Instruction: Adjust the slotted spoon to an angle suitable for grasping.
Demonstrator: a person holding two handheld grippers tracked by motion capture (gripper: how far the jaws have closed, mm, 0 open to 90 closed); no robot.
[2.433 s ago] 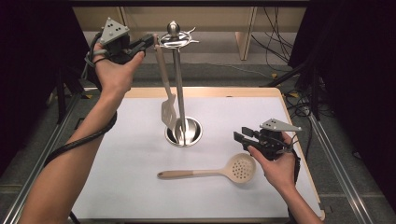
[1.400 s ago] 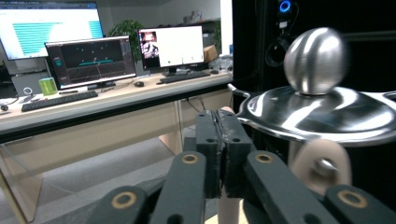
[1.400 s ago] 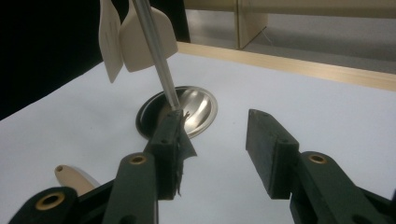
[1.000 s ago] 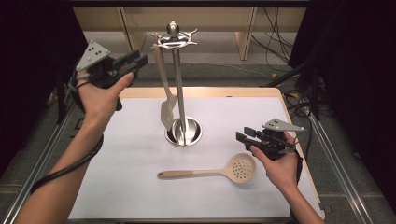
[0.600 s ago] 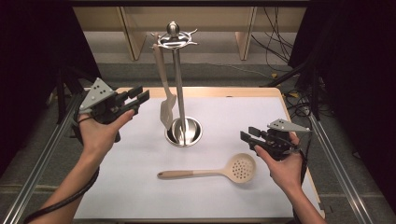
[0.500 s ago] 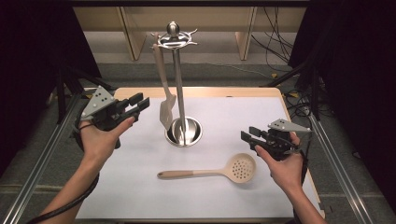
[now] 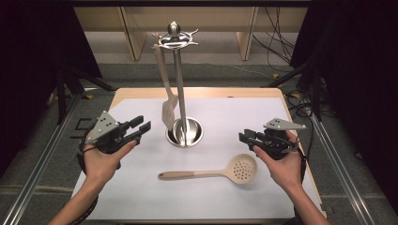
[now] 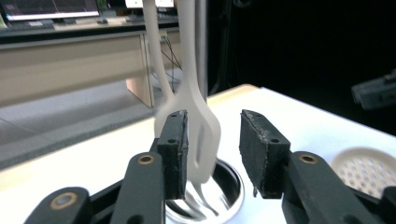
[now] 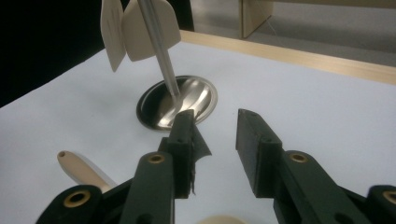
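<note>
The skimmer spoon (image 7: pixel 220 172) lies flat on the white counter (image 7: pixel 141 197), near side, its perforated bowl to the right and its handle running left. Nothing touches it. I judge it the piece in hand: a slotted turner (image 7: pixel 167 105) already hangs from the utensil stand (image 7: pixel 180 84) at the middle of the counter, and the spoon is the one item left lying.

My right tongs (image 7: pixel 247 138) hover just above and beside the spoon's bowl, on its far-right side, apart from it. In the right gripper view the jaws have just been closing, yet they stand parted with only bare counter between them; the spoon's handle tip (image 9: pixel 74 167) shows low at left. They are released and grasp nothing.

My left tongs (image 7: pixel 141 129) hang at the left of the stand's base, jaws parted and empty. In the left gripper view the hanging turner (image 8: pixel 198 126) sits beyond the pads, not between them as far as I can tell.

Assessment: the step is the approach to pick up the spoon. The next move calls for dropping the right tongs to the spoon's neck or handle, clenching across its narrow width, then lifting it toward a free hook at the stand's top. Risk: a grasp at the bowl's rim may slip.
</note>
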